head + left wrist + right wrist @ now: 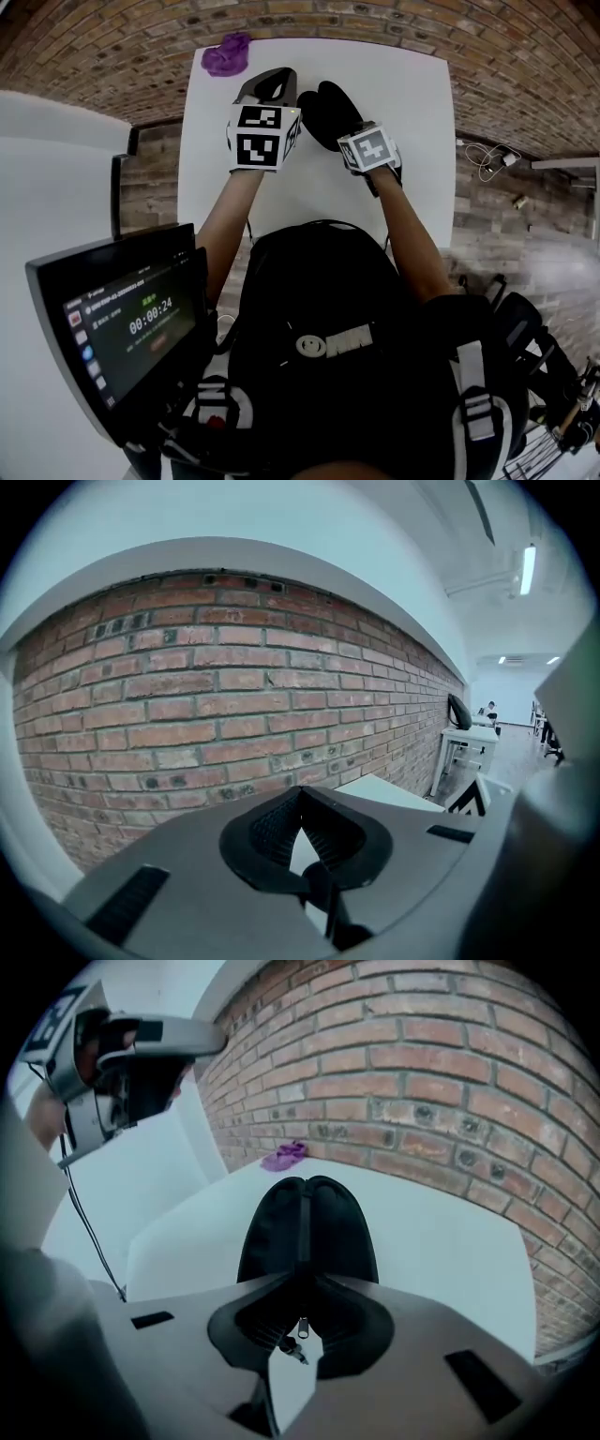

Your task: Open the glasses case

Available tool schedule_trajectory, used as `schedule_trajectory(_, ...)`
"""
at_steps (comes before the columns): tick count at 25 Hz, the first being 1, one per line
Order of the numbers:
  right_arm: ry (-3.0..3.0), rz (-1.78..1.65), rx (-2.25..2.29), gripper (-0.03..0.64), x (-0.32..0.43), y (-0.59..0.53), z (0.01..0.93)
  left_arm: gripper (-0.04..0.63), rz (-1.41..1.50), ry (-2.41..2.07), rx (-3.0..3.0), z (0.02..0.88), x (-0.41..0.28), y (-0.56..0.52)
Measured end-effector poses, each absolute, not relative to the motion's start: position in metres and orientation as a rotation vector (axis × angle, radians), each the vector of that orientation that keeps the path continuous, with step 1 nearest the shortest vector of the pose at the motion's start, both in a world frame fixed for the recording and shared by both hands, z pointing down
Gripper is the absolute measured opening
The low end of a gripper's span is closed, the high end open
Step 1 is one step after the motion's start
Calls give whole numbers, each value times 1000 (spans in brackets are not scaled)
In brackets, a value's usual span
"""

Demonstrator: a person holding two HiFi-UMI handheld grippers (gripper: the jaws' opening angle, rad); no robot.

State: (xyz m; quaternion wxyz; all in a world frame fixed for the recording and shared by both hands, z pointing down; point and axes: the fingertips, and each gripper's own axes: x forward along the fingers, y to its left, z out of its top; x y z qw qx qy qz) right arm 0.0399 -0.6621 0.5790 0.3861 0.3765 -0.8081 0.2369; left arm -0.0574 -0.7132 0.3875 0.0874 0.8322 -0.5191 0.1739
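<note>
The glasses case (305,1227) lies black and rounded on the white table (450,1241), dead centre of the right gripper view. Its zip seam runs straight up the middle and looks closed. The right gripper (302,1283) has its jaws clamped on the near end of the case, and the little zip pull (298,1326) dangles in the gap just below them.

In the head view the case sits in the upper middle of the frame, just above the right gripper's marker cube (367,148). The left gripper (300,794) is at the case's left, its jaws pressed together with nothing between them. Its own view looks out over the table edge at the brick wall (187,686).

A crumpled purple cloth (228,53) rests at the table's far left corner, well apart from the case. A dark screen (122,323) fills the lower left of the head view.
</note>
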Motion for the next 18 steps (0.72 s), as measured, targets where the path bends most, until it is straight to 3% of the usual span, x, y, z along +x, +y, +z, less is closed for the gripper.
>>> schedule_trajectory(5,-1968,614,826,58,23,-636,620,5,563,-1557,2476,398,-59,-706)
schedule_trajectory(11,-1946,569,758,97,19,-632,629,5,560,-1542,2468,402,-58,-707)
schedule_trajectory(18,-2043,577,790,95,19,-630,607,5,554,-1565,2423,405,-67,-703)
